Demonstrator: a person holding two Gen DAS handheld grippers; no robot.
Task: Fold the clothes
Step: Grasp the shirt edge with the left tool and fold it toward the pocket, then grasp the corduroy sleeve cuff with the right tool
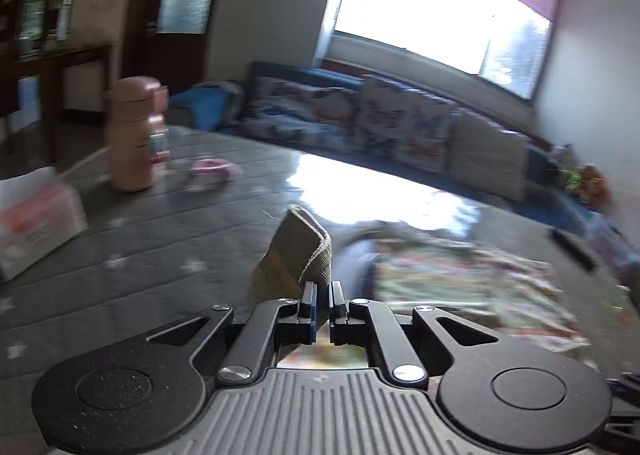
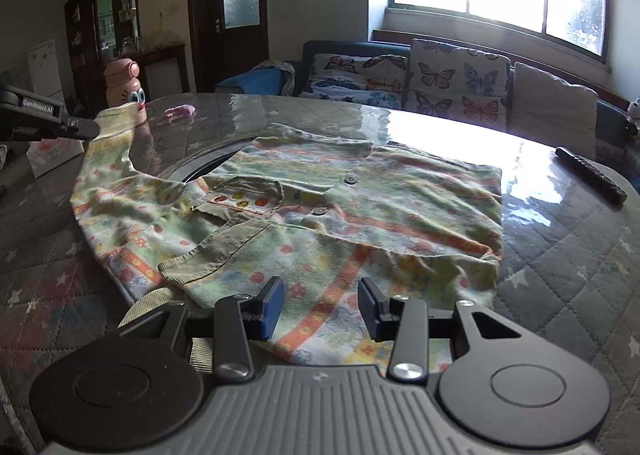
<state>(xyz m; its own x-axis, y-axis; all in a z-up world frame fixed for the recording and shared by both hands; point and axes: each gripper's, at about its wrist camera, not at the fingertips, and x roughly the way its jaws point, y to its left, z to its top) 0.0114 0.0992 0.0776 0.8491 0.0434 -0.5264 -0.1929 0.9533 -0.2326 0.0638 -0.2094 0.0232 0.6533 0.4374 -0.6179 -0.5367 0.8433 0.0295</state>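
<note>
A child's shirt (image 2: pixel 360 191) with a pale green, orange and yellow print and olive corduroy trim lies spread on the table. Its left sleeve (image 2: pixel 108 159) is lifted off the table. My left gripper (image 2: pixel 86 129) holds the sleeve's end at the far left of the right wrist view. In the left wrist view my left gripper (image 1: pixel 323 307) is shut on the olive cuff (image 1: pixel 304 251), which sticks up between the fingers; the rest of the shirt (image 1: pixel 460 275) is blurred to the right. My right gripper (image 2: pixel 320 307) is open over the shirt's near edge, with nothing between its pads.
The table (image 2: pixel 560 275) has a glossy top over a quilted star-pattern cover. A pink bottle (image 2: pixel 124 87), a small pink object (image 2: pixel 182 110) and a tissue box (image 1: pixel 36 215) stand far left. A black remote (image 2: pixel 590 175) lies at the right. A sofa with butterfly cushions (image 2: pixel 440 83) is behind.
</note>
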